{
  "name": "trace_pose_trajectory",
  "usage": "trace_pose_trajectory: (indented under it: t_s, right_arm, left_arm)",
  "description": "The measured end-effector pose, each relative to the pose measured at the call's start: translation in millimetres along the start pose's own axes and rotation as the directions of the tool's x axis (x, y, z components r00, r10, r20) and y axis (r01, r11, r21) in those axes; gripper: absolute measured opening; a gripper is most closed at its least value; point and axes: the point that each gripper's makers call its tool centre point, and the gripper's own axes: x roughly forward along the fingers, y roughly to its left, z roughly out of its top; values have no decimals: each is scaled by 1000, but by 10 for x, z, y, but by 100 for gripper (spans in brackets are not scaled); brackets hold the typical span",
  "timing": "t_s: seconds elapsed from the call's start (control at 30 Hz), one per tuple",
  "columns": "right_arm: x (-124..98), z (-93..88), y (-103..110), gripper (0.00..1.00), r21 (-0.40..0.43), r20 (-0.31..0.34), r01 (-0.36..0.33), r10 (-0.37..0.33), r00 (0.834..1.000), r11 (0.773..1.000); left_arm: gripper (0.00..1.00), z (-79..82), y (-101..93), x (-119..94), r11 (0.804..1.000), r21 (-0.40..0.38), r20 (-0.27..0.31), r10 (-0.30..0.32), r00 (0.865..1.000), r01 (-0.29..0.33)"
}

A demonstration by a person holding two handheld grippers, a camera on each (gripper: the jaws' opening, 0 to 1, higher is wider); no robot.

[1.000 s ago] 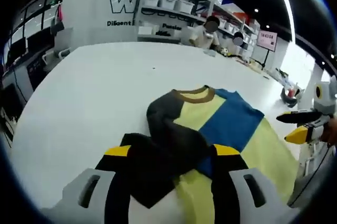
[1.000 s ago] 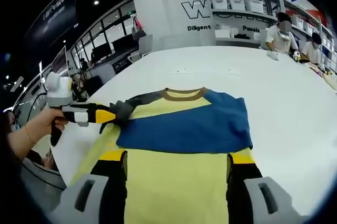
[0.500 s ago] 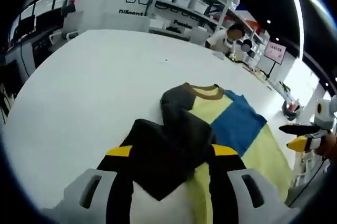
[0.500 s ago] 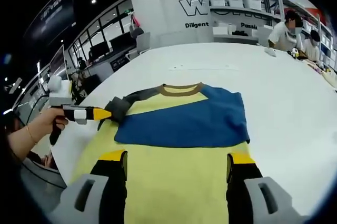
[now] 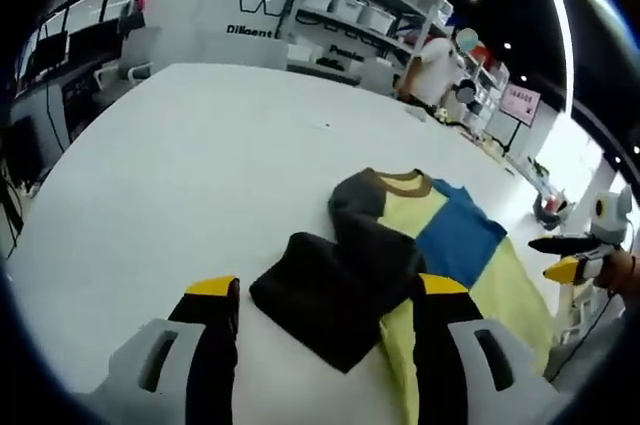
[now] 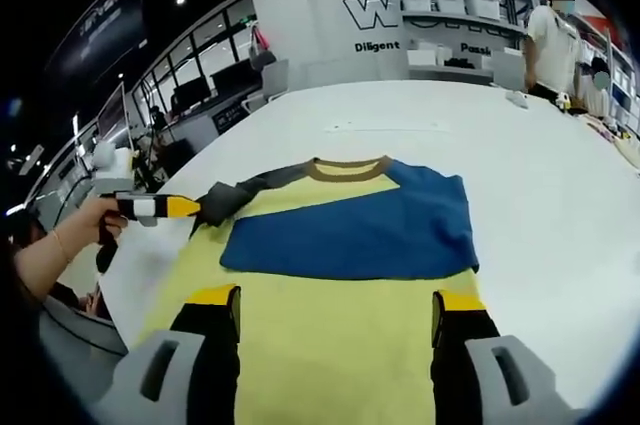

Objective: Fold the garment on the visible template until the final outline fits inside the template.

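Note:
A yellow T-shirt [image 6: 340, 335] with a blue panel [image 6: 350, 230], brown collar and dark grey sleeves lies flat on the white table [image 6: 560, 195]. Its dark sleeve [image 5: 335, 290] is folded inward and rests on the table between and just ahead of my left gripper's [image 5: 326, 286] wide-apart jaws. The left gripper [image 6: 170, 207] also comes in from the left of the right gripper view, its yellow tip at the sleeve's edge. My right gripper [image 6: 337, 297] is open above the yellow lower part of the shirt. It appears again as the right gripper [image 5: 565, 257] at the right edge of the left gripper view.
A person's hand [image 6: 75, 235] holds the left gripper beyond the table's near left edge. Shelves with white bins [image 6: 450, 7] and standing people [image 6: 555, 40] are behind the far side. Bare white tabletop [image 5: 200, 165] spreads left of and beyond the shirt.
The left gripper has drawn back from the dark sleeve, which now lies on the table ahead of its jaws instead of draped over them. The right gripper has stayed put.

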Motion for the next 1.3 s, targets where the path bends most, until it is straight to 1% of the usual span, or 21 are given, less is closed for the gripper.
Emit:
trace_pose_trajectory:
  t_s: [0.03, 0.1, 0.17, 0.2, 0.27, 0.3, 0.33, 0.37, 0.43, 0.57, 0.63, 0.67, 0.73, 0.77, 0.8, 0.83, 0.87, 1.03, 1.13, 1.2, 1.3]
  right_arm:
    - [-2, -4, 7, 77, -2, -2, -3, 3, 1000, 1000]
    - [-3, -26, 11, 78, -4, -10, -7, 7, 1000, 1000]
    - [-7, -38, 9, 78, -5, -13, -7, 7, 1000, 1000]
    - [-11, -50, 6, 78, -3, -16, -7, 6, 1000, 1000]
    - [-16, -66, -8, 78, -1, -19, -3, 3, 1000, 1000]
    - [-16, -68, -11, 78, -1, -19, -3, 3, 1000, 1000]
    - [-19, -74, -17, 78, 0, -21, -1, 1, 1000, 1000]
    - [-22, -75, -19, 78, 0, -21, 0, 0, 1000, 1000]
    - [-27, -73, -24, 78, 1, -20, 2, -2, 1000, 1000]
    - [-27, -73, -29, 78, -2, -21, 3, -3, 1000, 1000]
    - [-25, -75, -25, 78, -4, -24, 3, -3, 1000, 1000]
    - [-25, -75, -24, 78, -4, -24, 3, -3, 1000, 1000]
    - [-24, -75, -22, 78, -4, -24, 3, -3, 1000, 1000]
    - [-21, -76, -11, 78, -7, -26, 0, 0, 1000, 1000]
    - [-19, -74, -1, 78, -12, -28, -2, 2, 1000, 1000]
    - [-20, -75, 0, 78, -14, -30, -2, 2, 1000, 1000]
    - [-22, -76, 0, 77, -16, -31, -2, 1, 1000, 1000]
    - [-31, -87, -1, 77, -20, -39, 2, -2, 999, 1000]
    - [-30, -86, 6, 76, -25, -41, 1, -2, 999, 1000]
    - [-34, -79, 17, 76, -27, -41, 1, -2, 999, 1000]
    - [-40, -70, 22, 76, -30, -39, 1, -2, 999, 1000]
  left_arm:
    - [73, -18, -2, 26, 1000, -8, -11, -18, 1000, 18]
    - [73, -58, -9, 64, 998, -24, -37, -52, 998, 52]
    - [70, -11, -13, 73, 998, -5, -19, -65, 998, 65]
    - [70, -19, -12, 69, 997, -15, -32, -72, 997, 72]
    - [68, 15, -30, 79, 995, -39, -28, -94, 995, 93]
    - [63, 23, -19, 80, 994, -47, -29, -97, 995, 96]
    - [60, -4, -20, 69, 994, -57, -46, -96, 994, 93]
    - [56, -6, -21, 74, 994, -55, -44, -96, 994, 94]
    - [53, -37, -6, 77, 995, -55, -51, -87, 995, 84]
    - [50, -63, -31, 73, 994, -72, -51, -83, 995, 79]
    - [46, -76, -23, 70, 995, -74, -53, -74, 996, 70]
    - [42, -77, -22, 69, 995, -76, -53, -71, 996, 67]
    - [28, -79, -21, 66, 995, -78, -52, -67, 996, 63]
    - [19, -83, 10, 54, 993, -113, -44, -50, 998, 45]
    - [14, -31, 84, 46, 982, -187, 11, -13, 1000, 15]
    - [12, -44, 80, 31, 977, -213, 10, -21, 1000, 23]
    - [12, -43, 82, 26, 975, -221, 15, -21, 1000, 24]
    - [7, -63, 44, 6, 983, -184, 7, -25, 1000, 26]
    - [4, -39, 38, -21, 984, -179, 18, -19, 1000, 22]
    - [1, -25, 42, -54, 985, -172, 26, -6, 1000, 10]
    - [1, 27, 86, -125, 986, -168, 45, 24, 999, -16]
